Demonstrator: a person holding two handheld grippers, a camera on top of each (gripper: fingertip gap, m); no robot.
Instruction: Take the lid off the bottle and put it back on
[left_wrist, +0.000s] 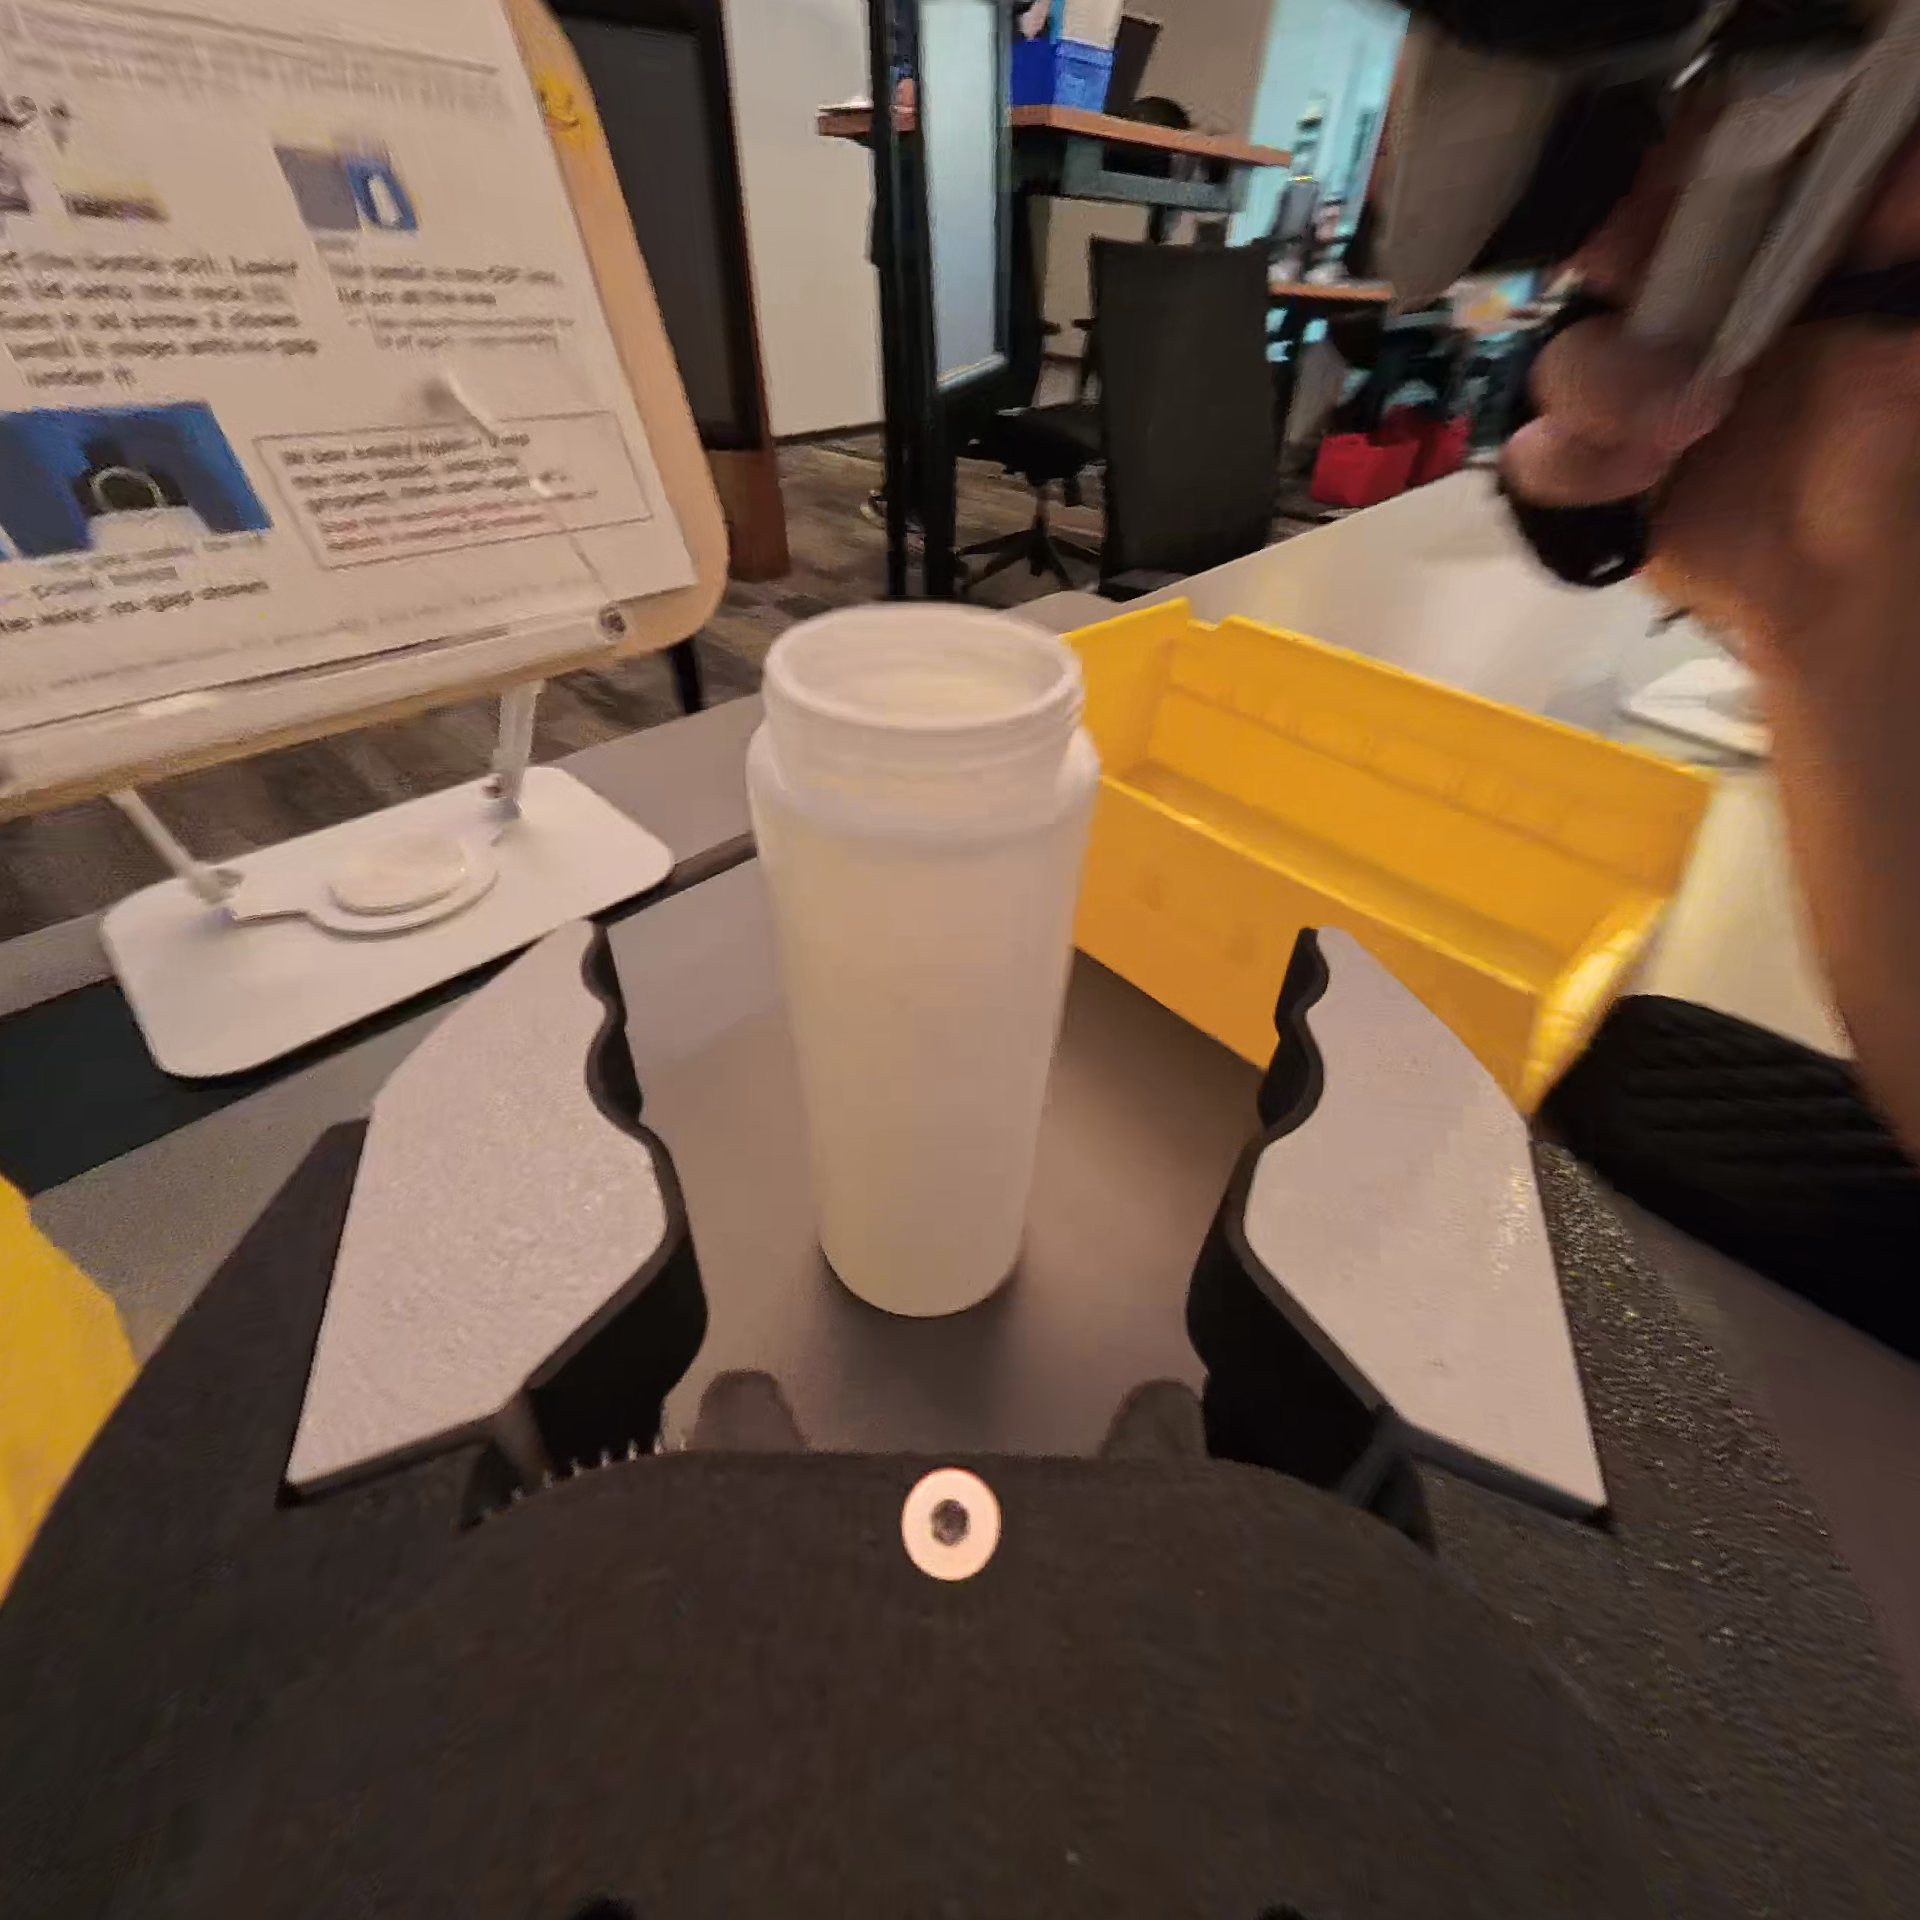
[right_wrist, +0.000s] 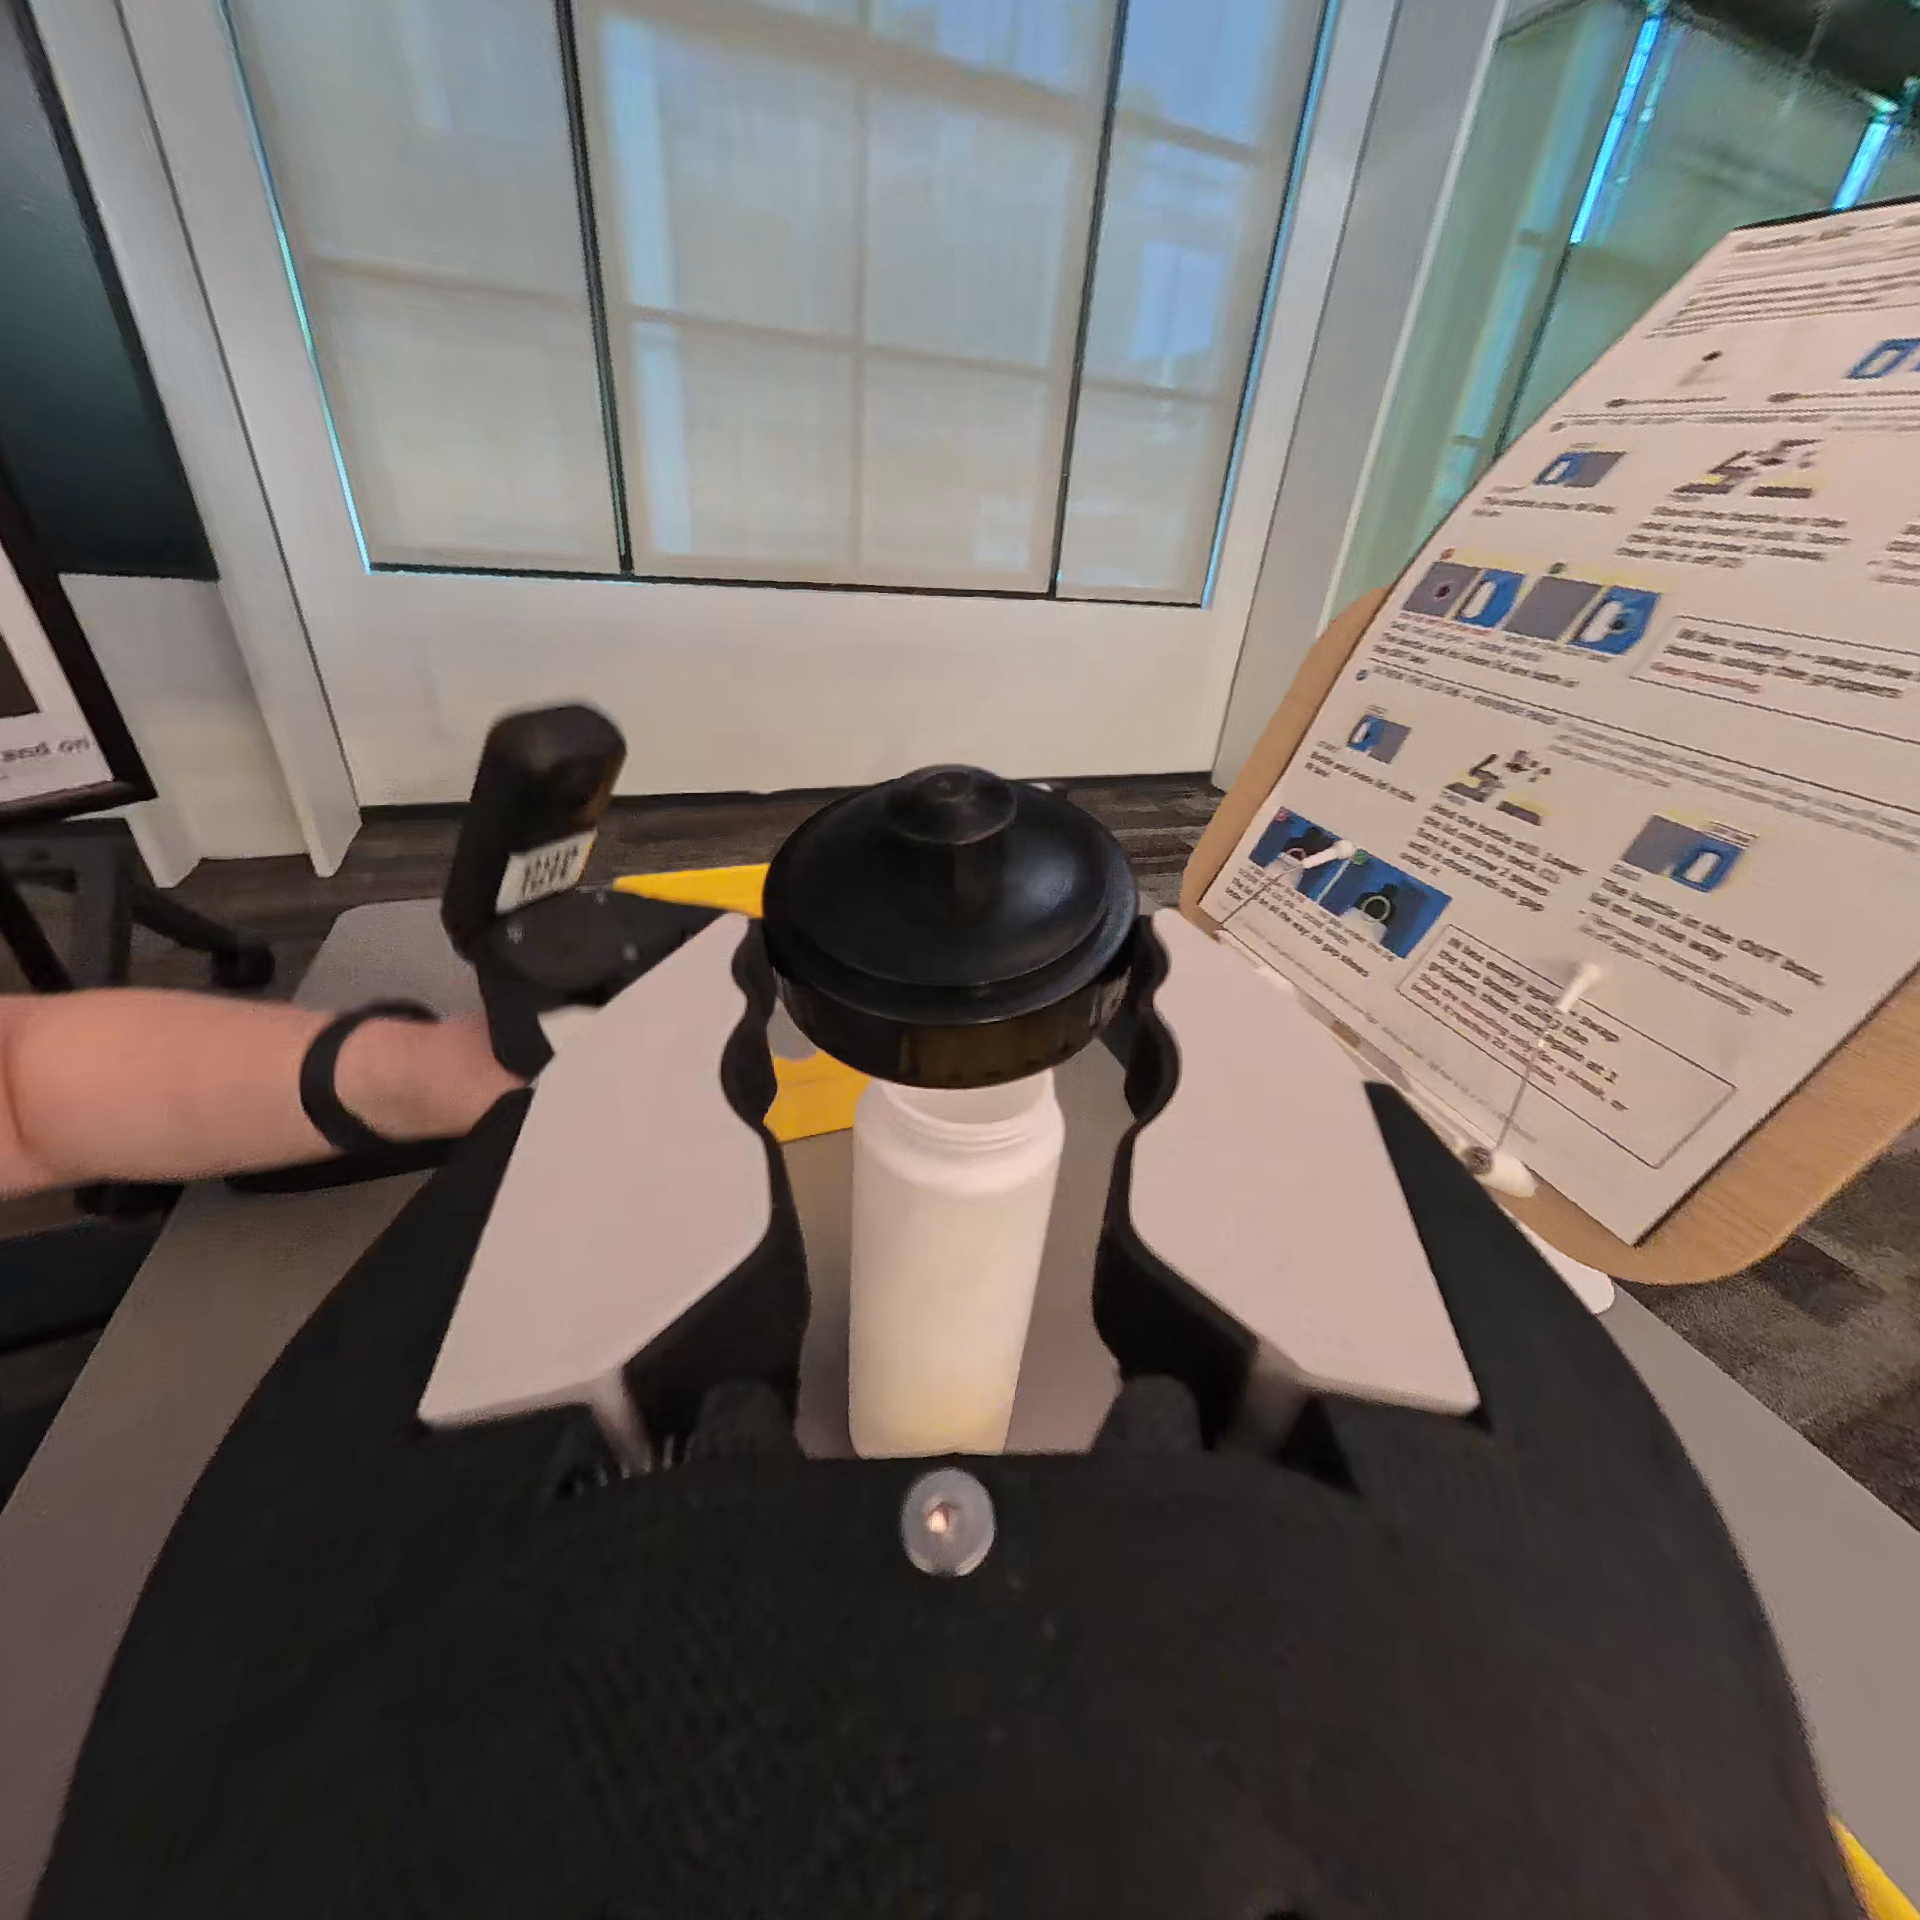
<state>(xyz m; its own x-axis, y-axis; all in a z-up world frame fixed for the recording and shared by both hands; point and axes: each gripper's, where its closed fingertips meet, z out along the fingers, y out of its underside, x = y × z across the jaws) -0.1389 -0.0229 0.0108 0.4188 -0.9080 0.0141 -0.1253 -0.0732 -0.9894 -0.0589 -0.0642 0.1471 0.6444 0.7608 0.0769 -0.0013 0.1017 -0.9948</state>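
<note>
The white bottle (left_wrist: 920, 966) stood upright and lidless on the desk (left_wrist: 717, 1039), looking light and tippy between the wide-apart, non-touching jaws of the left gripper (left_wrist: 951, 1049), while the right gripper (right_wrist: 948, 1013) clamped the rigid black lid (right_wrist: 948, 925) by its ribbed rim, probably just above the bottle's neck.

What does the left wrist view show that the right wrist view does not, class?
Only the left wrist view shows the open left gripper around the bottle, and the yellow plastic bin's inside. Only the right wrist view shows the black domed lid held in the right gripper, above the neck. Both show the white plastic bottle uncapped and the instruction board.
</note>
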